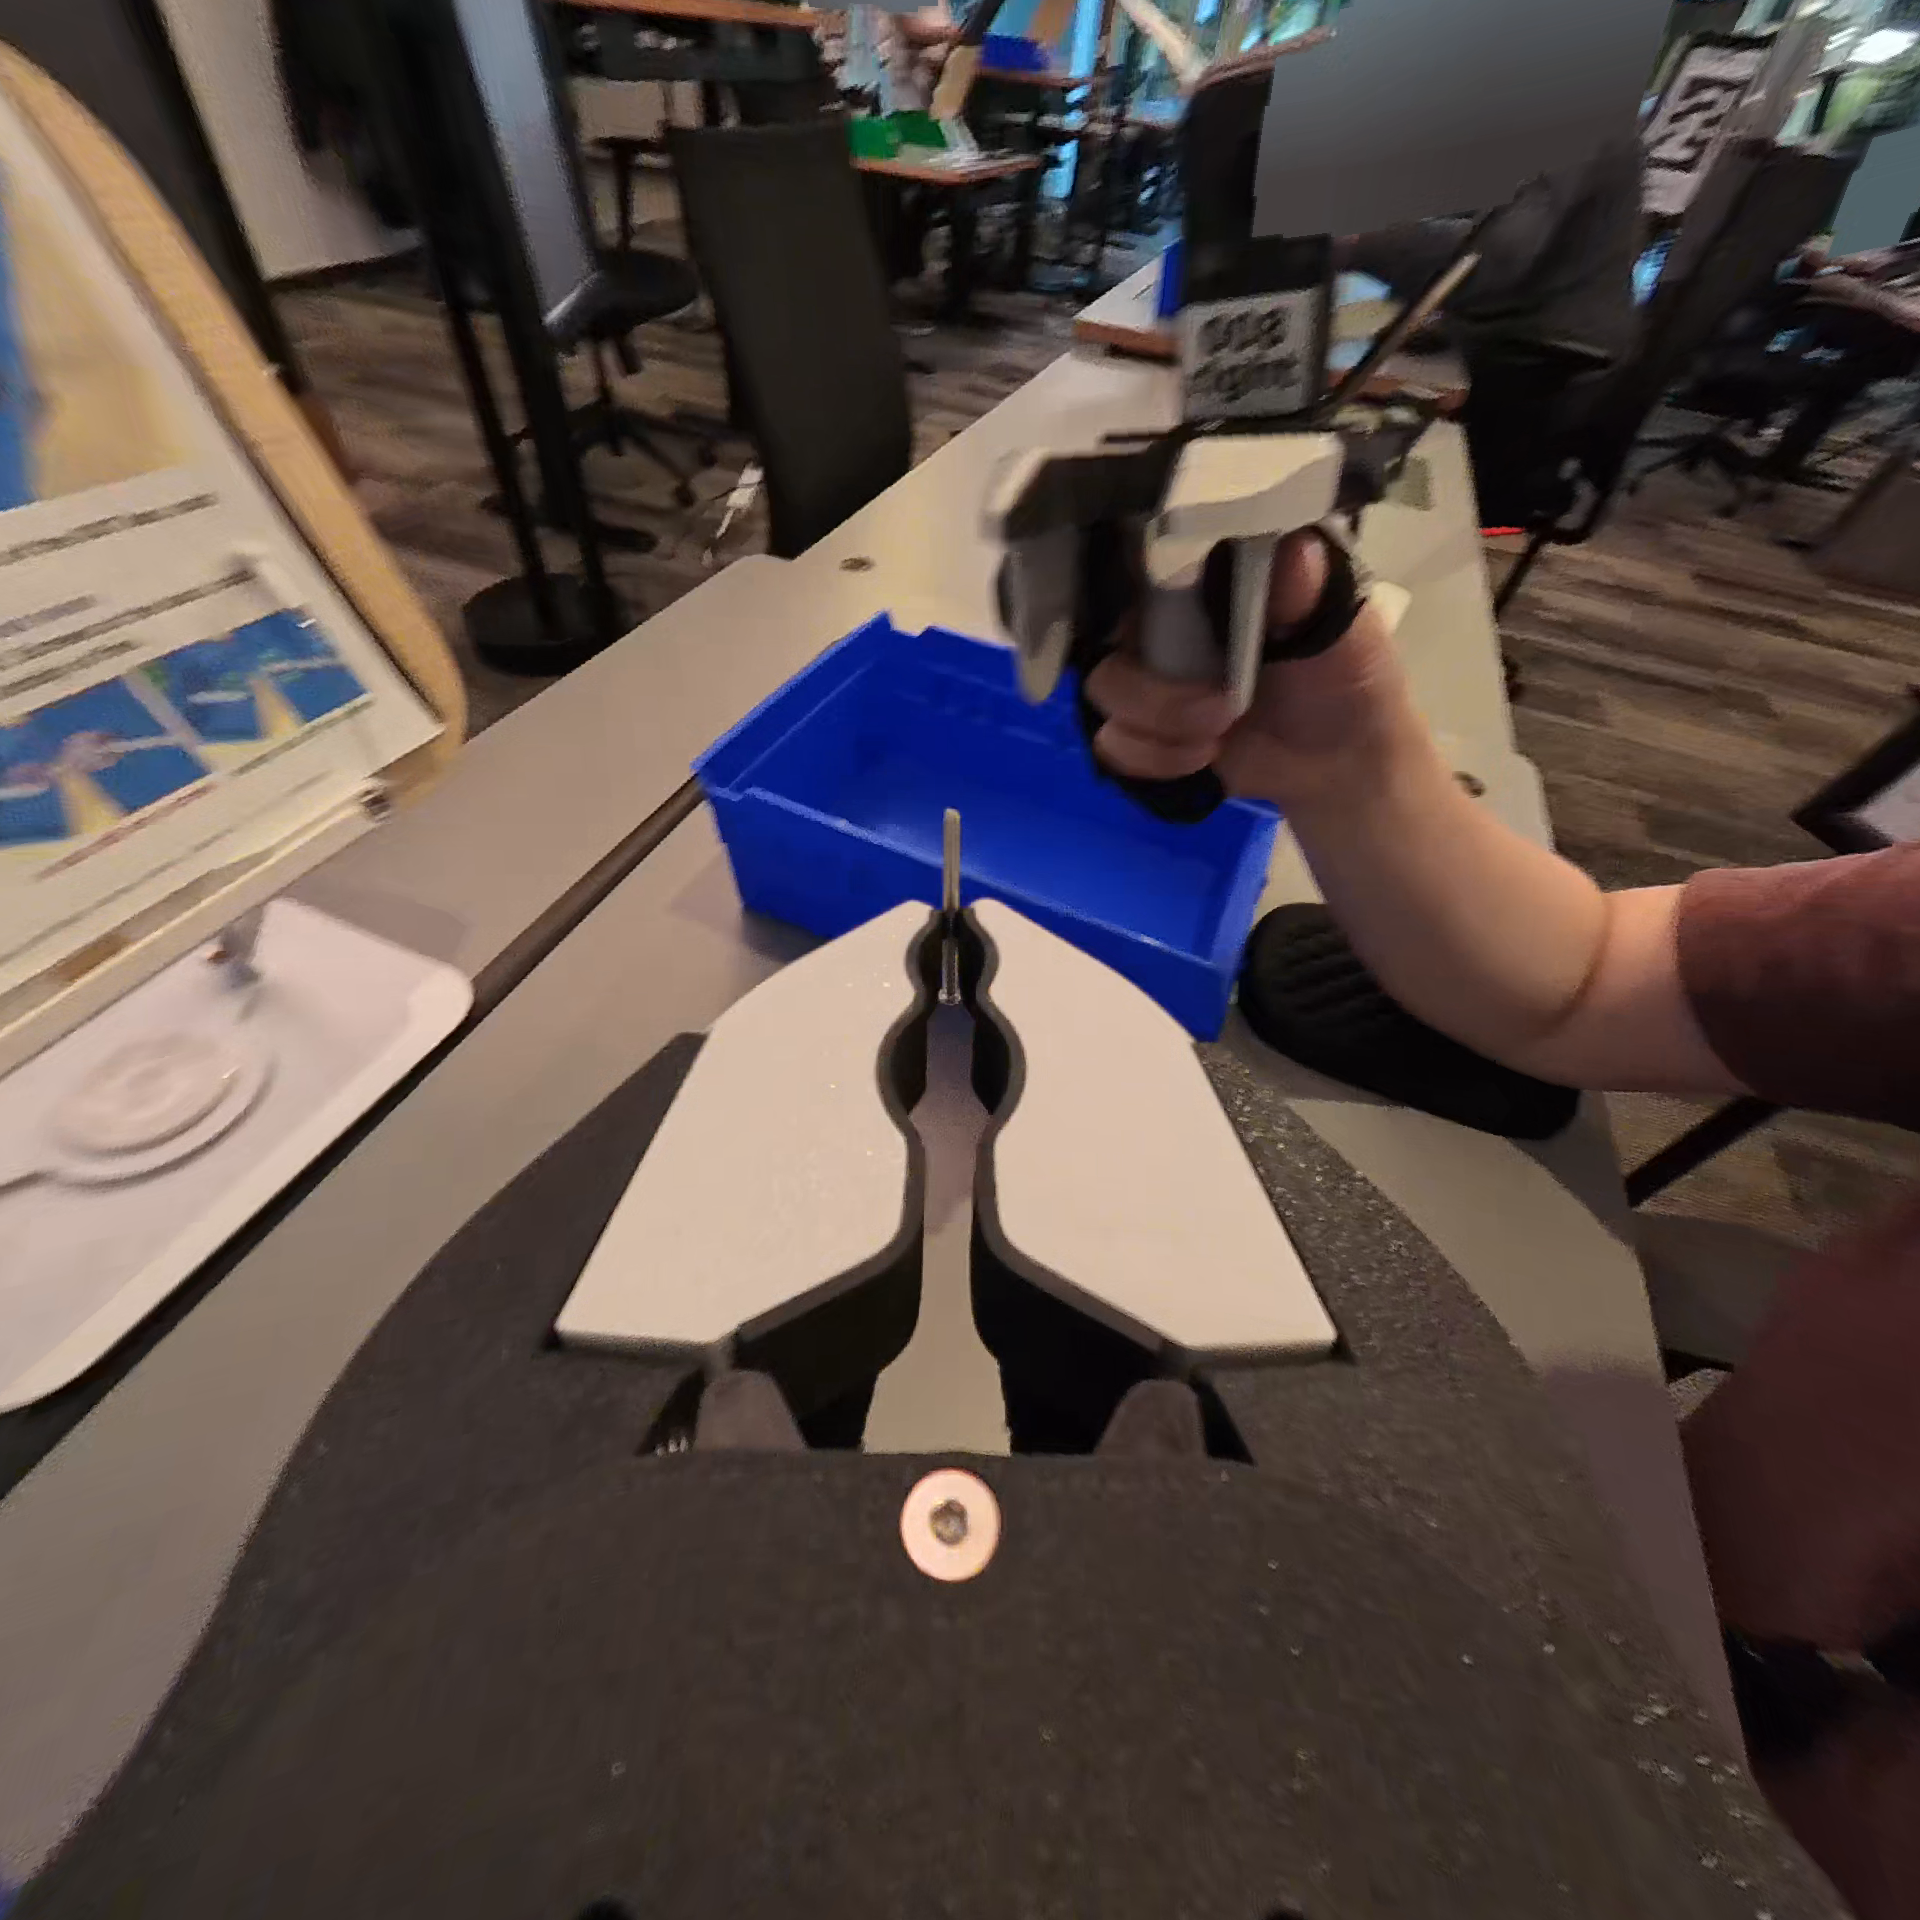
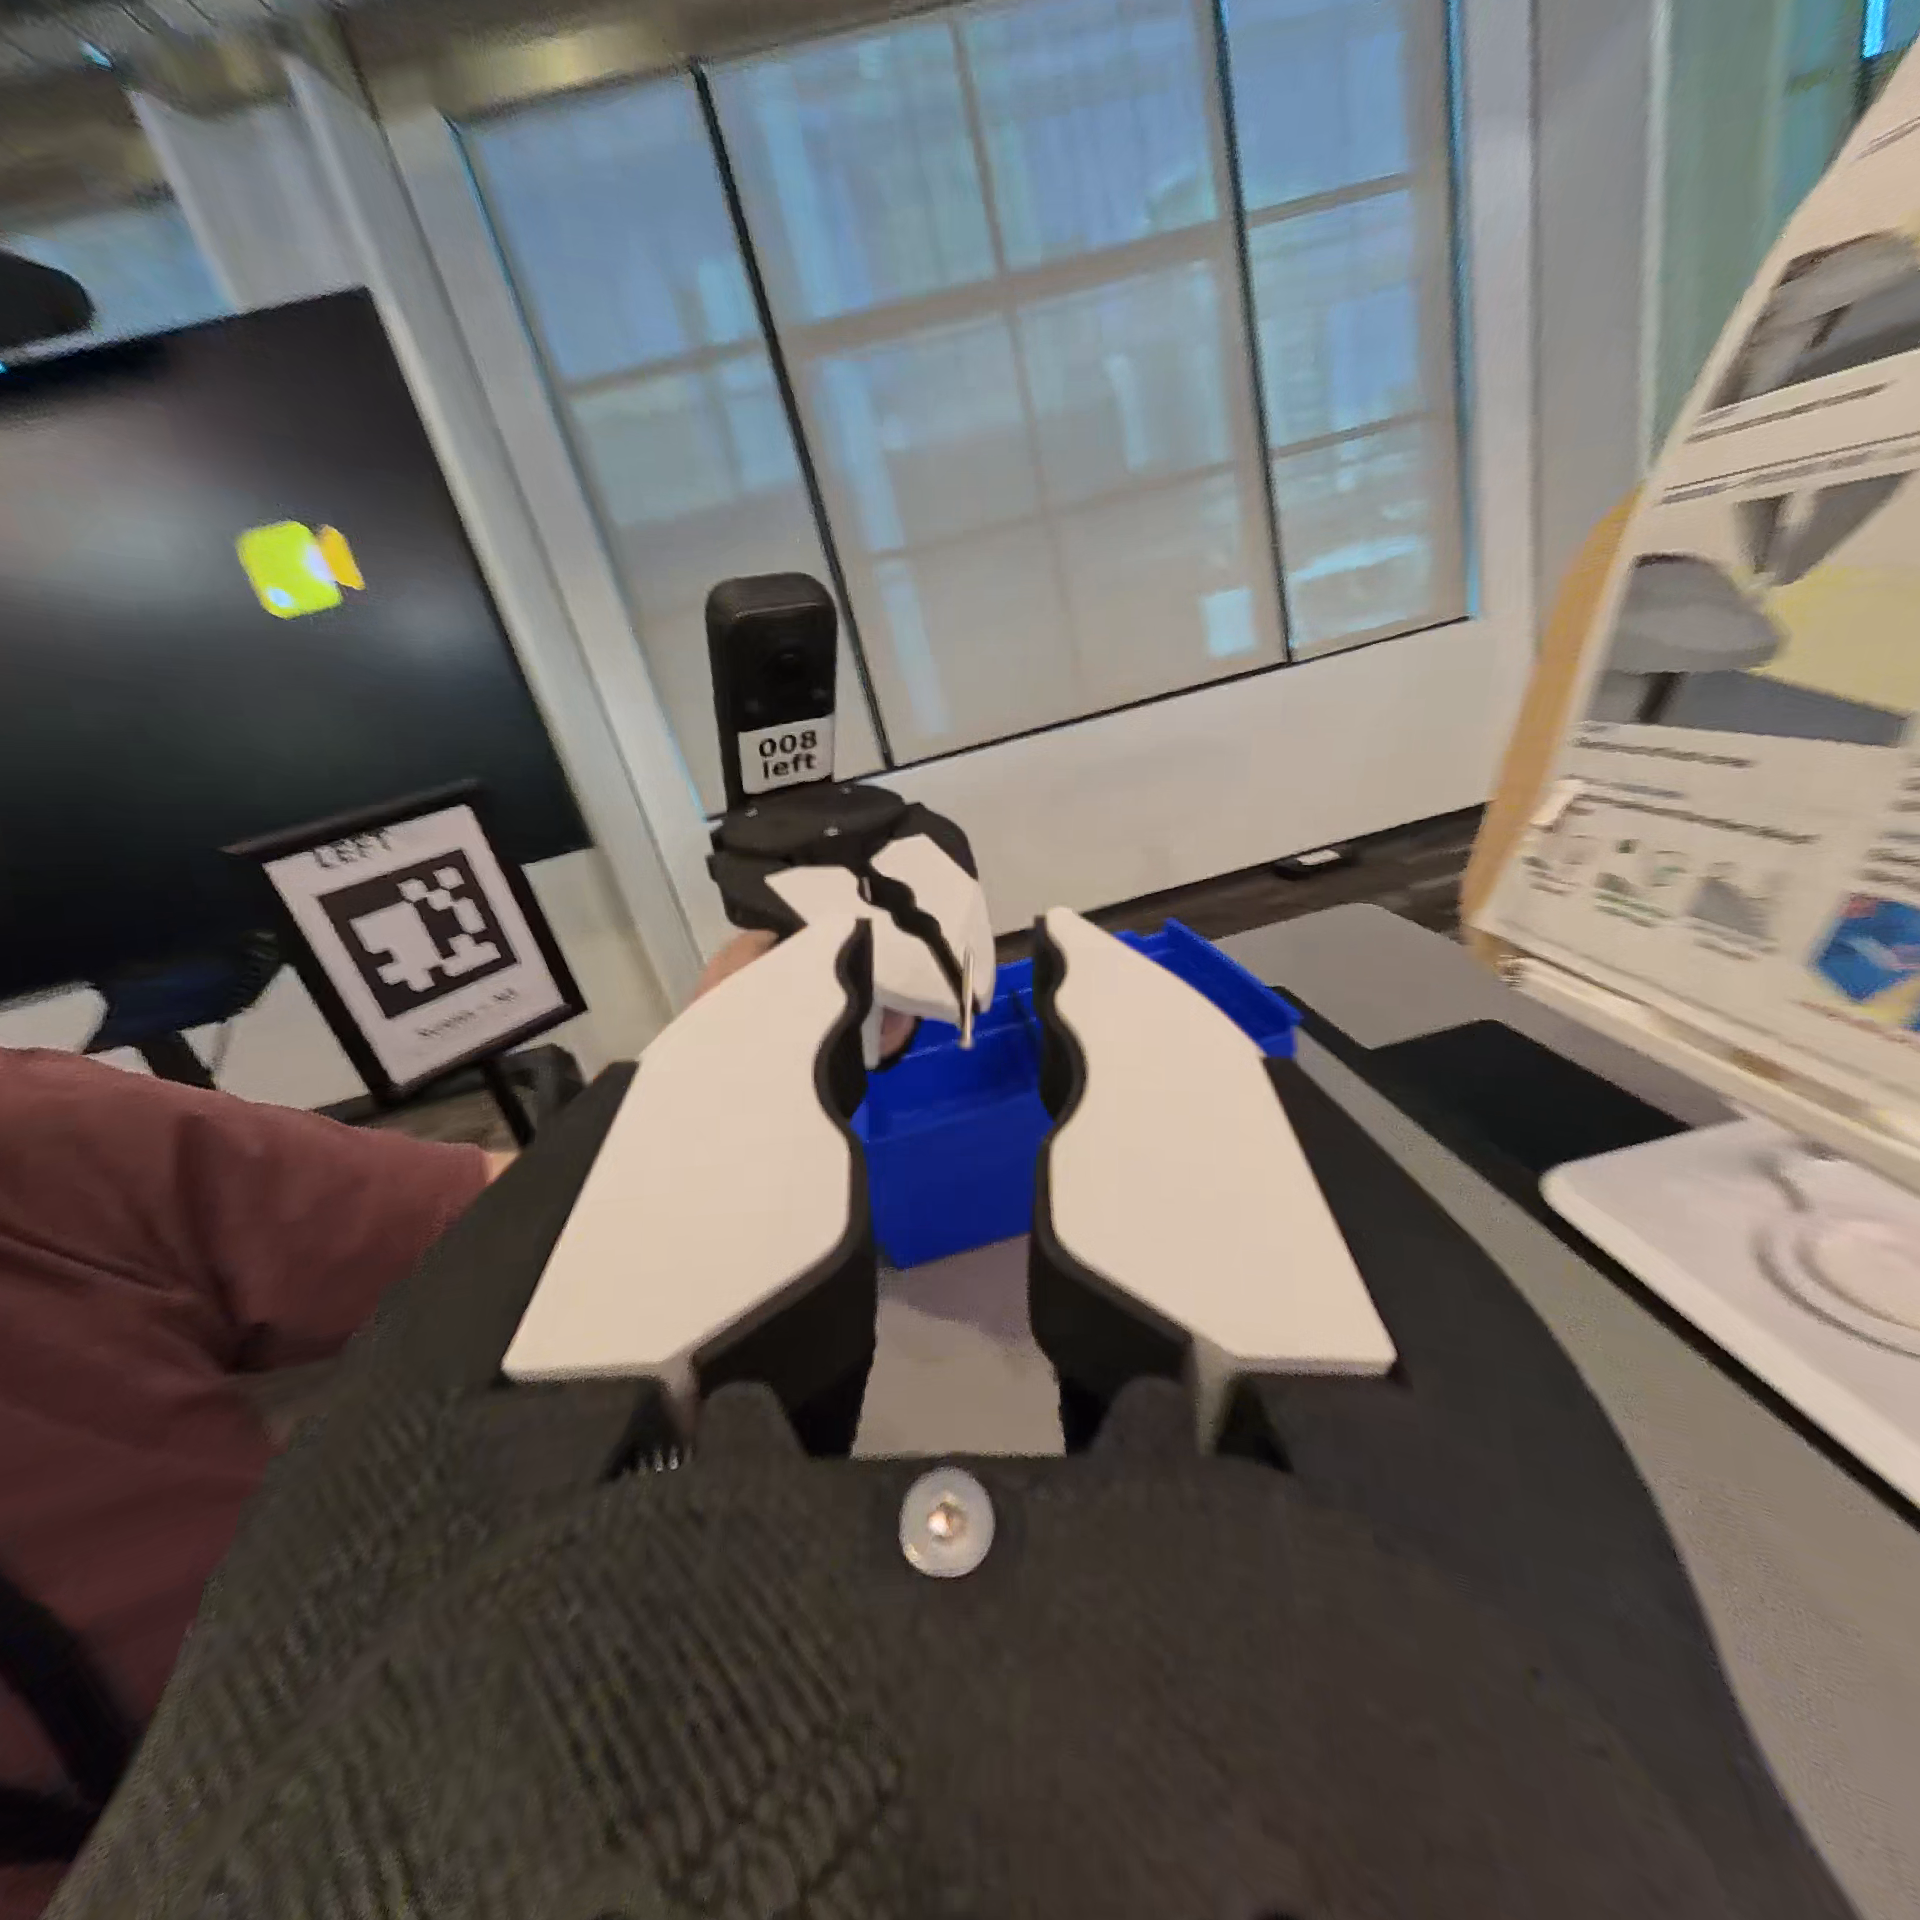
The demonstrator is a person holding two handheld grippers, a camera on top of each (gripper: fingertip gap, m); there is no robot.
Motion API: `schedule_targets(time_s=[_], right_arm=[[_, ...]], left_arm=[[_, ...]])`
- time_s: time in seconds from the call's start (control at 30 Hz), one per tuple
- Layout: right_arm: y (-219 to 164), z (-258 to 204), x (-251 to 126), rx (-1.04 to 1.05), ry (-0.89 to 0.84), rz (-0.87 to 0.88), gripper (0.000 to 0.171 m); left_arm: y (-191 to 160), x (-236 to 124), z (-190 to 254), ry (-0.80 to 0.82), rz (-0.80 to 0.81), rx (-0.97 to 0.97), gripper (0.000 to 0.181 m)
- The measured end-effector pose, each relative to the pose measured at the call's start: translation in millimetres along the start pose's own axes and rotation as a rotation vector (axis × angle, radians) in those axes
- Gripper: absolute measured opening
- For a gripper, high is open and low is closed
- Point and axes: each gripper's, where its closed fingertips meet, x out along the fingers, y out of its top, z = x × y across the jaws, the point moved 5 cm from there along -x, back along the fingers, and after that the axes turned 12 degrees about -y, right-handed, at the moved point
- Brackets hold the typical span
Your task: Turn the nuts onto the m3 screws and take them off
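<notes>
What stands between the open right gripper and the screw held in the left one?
Nothing visible does. The left gripper pinches the screw at its tips, over the blue bin. The right gripper faces it, jaws apart, with open air between.

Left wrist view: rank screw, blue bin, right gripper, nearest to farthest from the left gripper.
1. screw: pinched at the left gripper tips.
2. blue bin: on the table just beyond.
3. right gripper: held above the bin, upper right.
</notes>
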Motion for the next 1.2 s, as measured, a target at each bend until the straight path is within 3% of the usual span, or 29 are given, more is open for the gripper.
schedule_targets(time_s=[0.27,0.57,0.63,0.67,0.87,1.07,1.2], right_arm=[[-35.2,-10.4,31.0,0.004,0.057,-0.099,0.029],[-47.9,-10.6,36.9,0.034,0.109,-0.149,0.020],[-49.8,-11.1,37.0,0.029,0.119,-0.150,0.014],[-50.1,-12.0,36.7,0.032,0.133,-0.148,0.002],[-53.2,-12.8,37.2,0.095,0.169,-0.160,0.002],[-60.6,-12.5,41.2,0.122,0.184,-0.194,0.002],[-63.7,-7.3,41.0,0.148,0.178,-0.213,0.002]], left_arm=[[-6.7,17.2,16.9,-0.162,0.083,-0.044,0.002],[-11.5,19.5,11.3,-0.190,0.154,-0.102,0.002],[-12.2,19.5,11.8,-0.189,0.157,-0.104,0.002],[-12.4,19.2,11.8,-0.185,0.160,-0.101,0.002],[-14.5,17.0,10.1,-0.239,0.180,-0.176,0.010],[-23.7,23.2,9.4,-0.326,0.117,-0.264,0.014],[-30.1,27.2,6.8,-0.334,0.088,-0.288,0.002]])
